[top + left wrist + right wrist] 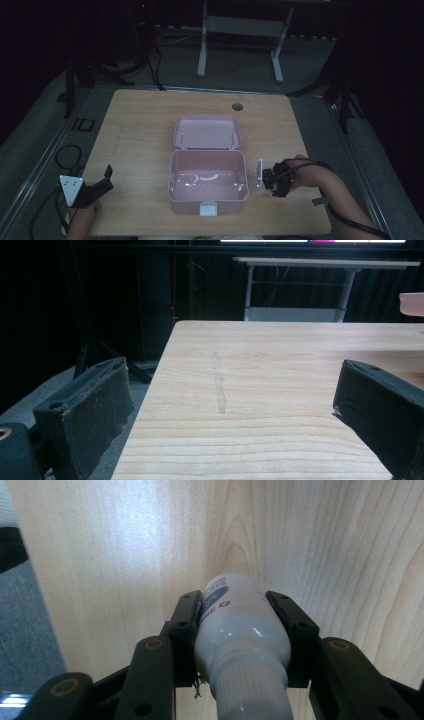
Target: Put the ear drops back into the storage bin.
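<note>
The wooden bench (140,125) carries 1 pink box (207,182) in its middle, with the lid (206,132) thrown back and lying open behind it. At the near left corner the left claw (102,184) is spread wide over bare wood. Just right of the box, the right claw (242,625) pinches 1 white bottle (240,630) between its 2 jaws; its blue label looks printed, but is too blurred to read.
</note>
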Action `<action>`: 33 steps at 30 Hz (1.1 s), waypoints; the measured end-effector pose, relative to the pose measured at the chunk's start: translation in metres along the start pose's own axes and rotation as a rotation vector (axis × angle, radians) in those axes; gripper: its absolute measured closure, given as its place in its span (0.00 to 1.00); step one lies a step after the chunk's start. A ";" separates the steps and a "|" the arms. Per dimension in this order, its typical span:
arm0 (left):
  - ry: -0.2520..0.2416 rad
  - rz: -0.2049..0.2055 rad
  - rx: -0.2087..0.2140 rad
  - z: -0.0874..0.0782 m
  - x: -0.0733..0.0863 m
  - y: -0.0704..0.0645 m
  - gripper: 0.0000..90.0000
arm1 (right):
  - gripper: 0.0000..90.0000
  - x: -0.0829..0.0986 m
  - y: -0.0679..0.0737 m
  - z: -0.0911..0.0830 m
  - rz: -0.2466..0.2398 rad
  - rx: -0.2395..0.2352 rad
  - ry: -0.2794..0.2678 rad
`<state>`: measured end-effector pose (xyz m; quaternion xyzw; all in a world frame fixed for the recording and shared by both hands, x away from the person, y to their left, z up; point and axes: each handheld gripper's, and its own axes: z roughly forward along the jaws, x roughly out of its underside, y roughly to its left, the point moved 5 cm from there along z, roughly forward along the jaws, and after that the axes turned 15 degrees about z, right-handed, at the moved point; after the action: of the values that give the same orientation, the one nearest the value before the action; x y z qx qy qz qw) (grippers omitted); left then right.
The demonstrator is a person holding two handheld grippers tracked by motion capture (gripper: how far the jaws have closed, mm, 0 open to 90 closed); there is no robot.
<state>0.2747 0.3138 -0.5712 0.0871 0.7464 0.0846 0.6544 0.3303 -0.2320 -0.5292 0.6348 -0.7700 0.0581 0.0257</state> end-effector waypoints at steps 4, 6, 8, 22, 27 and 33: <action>0.001 0.001 0.000 0.000 0.000 0.000 0.03 | 0.66 0.000 0.002 -0.006 -0.007 -0.002 0.001; 0.000 0.000 0.000 0.000 0.000 0.000 0.03 | 0.66 0.000 0.003 -0.009 -0.006 -0.006 0.003; -0.001 -0.001 0.000 0.000 0.000 0.000 0.03 | 0.66 0.000 0.003 -0.011 -0.012 -0.008 0.002; 0.000 0.000 -0.001 0.000 0.000 0.000 0.03 | 0.66 -0.001 0.009 -0.037 -0.026 -0.009 -0.002; 0.000 0.000 0.000 0.000 0.000 0.000 0.03 | 0.66 -0.002 0.011 -0.052 -0.029 -0.002 -0.002; -0.001 0.000 0.000 0.000 0.000 0.000 0.03 | 0.66 -0.002 0.011 -0.062 -0.031 0.007 0.001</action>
<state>0.2748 0.3139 -0.5712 0.0871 0.7462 0.0843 0.6546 0.3182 -0.2201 -0.4682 0.6466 -0.7600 0.0605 0.0248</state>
